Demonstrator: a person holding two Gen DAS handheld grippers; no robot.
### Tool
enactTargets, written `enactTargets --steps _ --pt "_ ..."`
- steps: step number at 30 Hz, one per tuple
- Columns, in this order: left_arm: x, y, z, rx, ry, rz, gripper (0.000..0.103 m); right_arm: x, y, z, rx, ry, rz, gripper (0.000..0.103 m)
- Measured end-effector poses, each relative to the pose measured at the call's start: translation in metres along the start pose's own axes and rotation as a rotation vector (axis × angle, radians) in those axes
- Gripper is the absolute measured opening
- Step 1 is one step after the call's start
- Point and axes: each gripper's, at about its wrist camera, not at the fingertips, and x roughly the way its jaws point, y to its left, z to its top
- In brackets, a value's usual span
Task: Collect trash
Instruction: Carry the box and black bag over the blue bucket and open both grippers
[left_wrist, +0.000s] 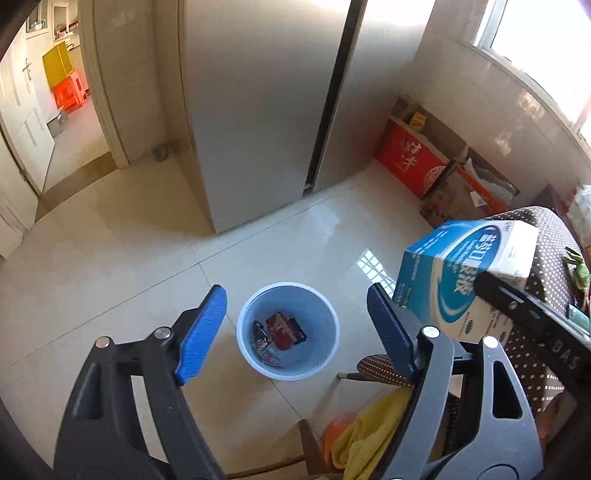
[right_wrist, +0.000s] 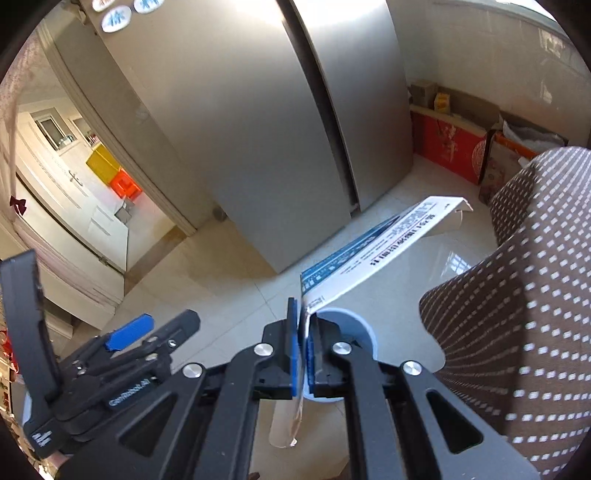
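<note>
A light blue trash bin (left_wrist: 288, 330) stands on the tiled floor and holds red and dark wrappers (left_wrist: 280, 332). My left gripper (left_wrist: 295, 332) is open and empty, high above the bin. My right gripper (right_wrist: 303, 354) is shut on the flap of a blue and white box (right_wrist: 373, 247); the box also shows in the left wrist view (left_wrist: 461, 280), held in the air to the right of the bin. In the right wrist view the bin's rim (right_wrist: 354, 321) shows just beyond the fingers, below the box. The left gripper (right_wrist: 129, 336) shows at lower left there.
A silver fridge (left_wrist: 266, 110) stands behind the bin. Red and cardboard boxes (left_wrist: 410, 158) line the right wall. A brown dotted tablecloth (right_wrist: 517, 295) hangs at the right, with a yellow cloth (left_wrist: 369, 424) on a chair below. A doorway (left_wrist: 62, 110) opens at left.
</note>
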Motion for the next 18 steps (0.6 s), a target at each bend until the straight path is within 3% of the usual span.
enactTargets --steps 5,8,9,10,11,18 --pt "-0.002 0.013 -0.007 -0.029 0.005 0.050 0.077 0.022 0.008 -0.005 -0.019 0.044 -0.020 0.005" --pt "-0.003 0.023 -0.010 -0.045 0.010 0.076 0.077 0.035 0.014 -0.005 -0.027 0.081 -0.031 0.013" --pt "-0.004 0.026 -0.011 -0.049 0.011 0.083 0.077 0.041 0.016 -0.005 -0.036 0.107 -0.033 0.024" --pt "-0.004 0.029 -0.012 -0.052 0.012 0.089 0.077 0.047 0.018 -0.005 -0.039 0.133 -0.035 0.056" --pt "-0.005 0.031 -0.014 -0.055 0.012 0.097 0.077 0.050 0.019 -0.006 -0.039 0.141 -0.032 0.066" --pt "-0.014 0.032 -0.026 -0.080 0.013 0.111 0.077 0.047 0.022 -0.018 -0.079 0.143 -0.039 0.066"
